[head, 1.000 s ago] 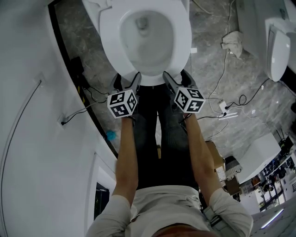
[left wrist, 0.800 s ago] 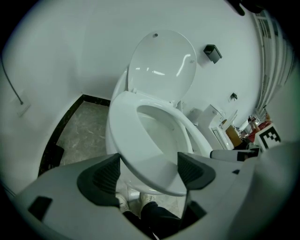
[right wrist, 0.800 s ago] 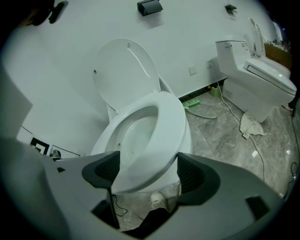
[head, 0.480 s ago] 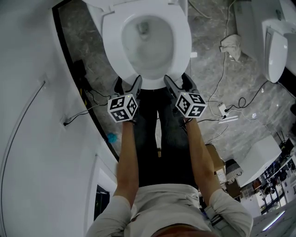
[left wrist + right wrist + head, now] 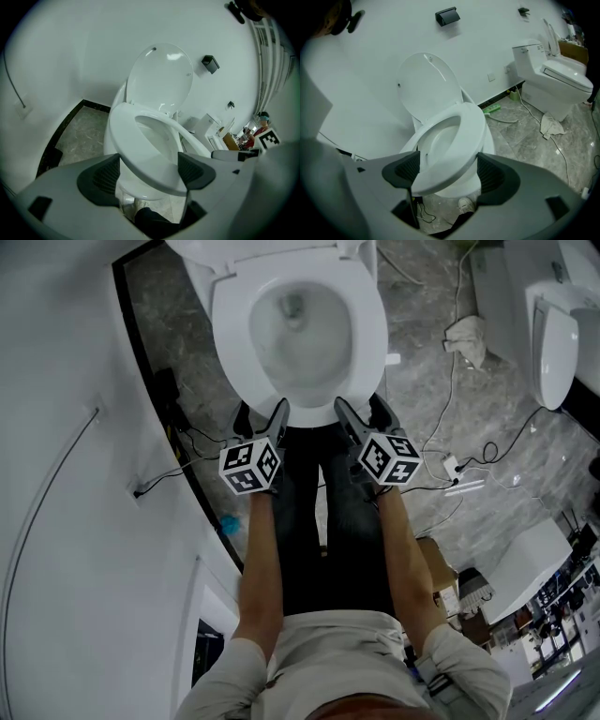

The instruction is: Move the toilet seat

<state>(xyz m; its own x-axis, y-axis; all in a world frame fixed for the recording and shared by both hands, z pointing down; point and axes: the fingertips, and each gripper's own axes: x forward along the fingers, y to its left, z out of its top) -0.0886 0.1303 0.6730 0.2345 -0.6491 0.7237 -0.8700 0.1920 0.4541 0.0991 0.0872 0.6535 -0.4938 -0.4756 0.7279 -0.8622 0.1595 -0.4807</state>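
Note:
A white toilet stands at the top of the head view, with its seat (image 5: 370, 334) over the bowl and its lid (image 5: 160, 77) standing up against the wall. My left gripper (image 5: 261, 413) and right gripper (image 5: 362, 411) are side by side at the seat's front edge. In the left gripper view, the left gripper (image 5: 149, 171) has its jaws wide apart with the front of the seat (image 5: 150, 157) between the pads. The seat looks tilted up off the bowl there. In the right gripper view, the right gripper (image 5: 447, 171) is equally wide, with the seat (image 5: 461, 140) between its pads.
A white wall (image 5: 66, 474) with a black baseboard curves close on the left. A second toilet (image 5: 553, 334) stands at the right. Cables (image 5: 450, 460) and a crumpled cloth (image 5: 466, 334) lie on the grey marble floor. The person's dark-trousered legs stand right before the bowl.
The toilet has slid slightly lower in the head view. Both grippers stay at the seat's front edge, much as before.

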